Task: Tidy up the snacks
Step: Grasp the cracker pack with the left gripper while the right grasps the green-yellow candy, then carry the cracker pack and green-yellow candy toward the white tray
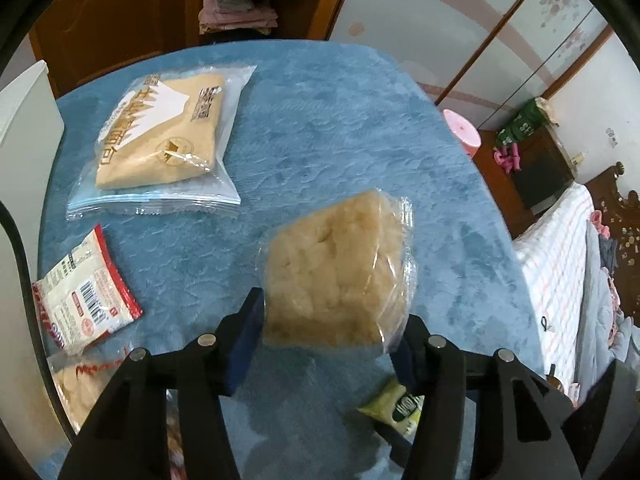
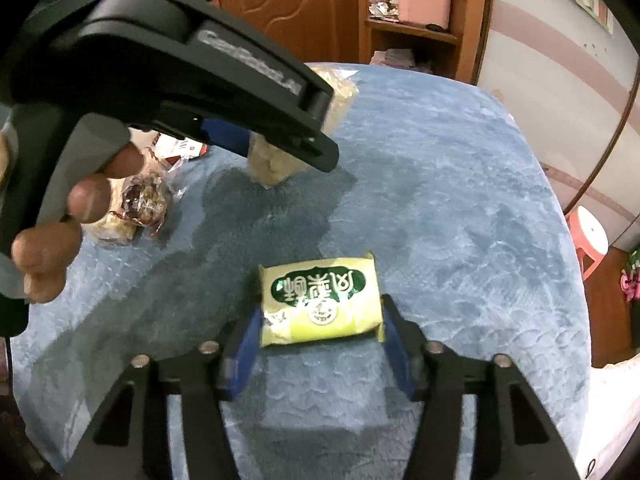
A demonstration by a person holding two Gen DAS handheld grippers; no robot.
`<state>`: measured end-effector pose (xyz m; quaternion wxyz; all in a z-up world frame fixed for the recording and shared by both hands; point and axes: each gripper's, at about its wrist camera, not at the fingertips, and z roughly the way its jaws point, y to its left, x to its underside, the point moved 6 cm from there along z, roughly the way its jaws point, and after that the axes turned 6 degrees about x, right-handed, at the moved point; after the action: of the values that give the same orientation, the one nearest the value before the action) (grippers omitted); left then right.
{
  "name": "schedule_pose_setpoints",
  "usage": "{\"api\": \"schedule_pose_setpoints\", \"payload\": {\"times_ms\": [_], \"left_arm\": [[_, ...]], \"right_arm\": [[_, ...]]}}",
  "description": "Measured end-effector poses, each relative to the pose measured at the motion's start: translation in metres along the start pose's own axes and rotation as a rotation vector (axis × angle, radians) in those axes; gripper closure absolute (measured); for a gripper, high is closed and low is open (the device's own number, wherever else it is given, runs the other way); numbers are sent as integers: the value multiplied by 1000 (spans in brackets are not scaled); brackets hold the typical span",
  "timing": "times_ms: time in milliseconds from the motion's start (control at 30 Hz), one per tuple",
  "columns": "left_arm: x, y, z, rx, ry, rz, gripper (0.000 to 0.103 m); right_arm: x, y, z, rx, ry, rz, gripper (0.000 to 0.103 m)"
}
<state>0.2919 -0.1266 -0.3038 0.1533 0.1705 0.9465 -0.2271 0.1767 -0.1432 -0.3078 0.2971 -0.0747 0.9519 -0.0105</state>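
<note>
Between my left gripper's [image 1: 332, 332] blue pads sits a clear-wrapped rice cake [image 1: 336, 276], clamped on both sides and lifted off the blue tablecloth [image 1: 340, 128]. From the right wrist view I see the same cake hanging under that gripper, its lower end just above the cloth or barely touching; I cannot tell which.

My right gripper [image 2: 320, 338] has its fingers apart, one on each side of a green snack packet [image 2: 320, 304] that lies flat on the cloth. The pads look close to the packet's ends but I judge they are not yet pressing it.

Further off on the left wrist view lie a large bread bag [image 1: 160, 136] and, near the table's edge, a red-and-white packet [image 1: 84, 288]. A dark snack in crinkled clear wrap [image 2: 144, 196] rests beside the person's left hand [image 2: 68, 216] in the right wrist view.

My reading is that sorting is partway: one snack is in transit, another is about to be picked. Next I would close the right fingers squarely on the green packet's short ends, gently, since the wrapper is slick and the contents may crush. The rice cake then needs carrying to the other snacks and setting down flat before I let go.
</note>
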Motion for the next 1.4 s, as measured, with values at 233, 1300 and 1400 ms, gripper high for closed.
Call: {"api": "schedule_pose_setpoints", "payload": {"times_ms": [233, 1300, 1400], "left_arm": [[17, -6, -44, 23, -48, 26, 48], [132, 87, -274, -149, -390, -161, 48], [127, 116, -304, -215, -431, -202, 48]], "right_arm": [[1, 1, -18, 8, -21, 10, 48], [-84, 99, -155, -93, -226, -38, 48], [-110, 110, -166, -134, -239, -27, 48]]}}
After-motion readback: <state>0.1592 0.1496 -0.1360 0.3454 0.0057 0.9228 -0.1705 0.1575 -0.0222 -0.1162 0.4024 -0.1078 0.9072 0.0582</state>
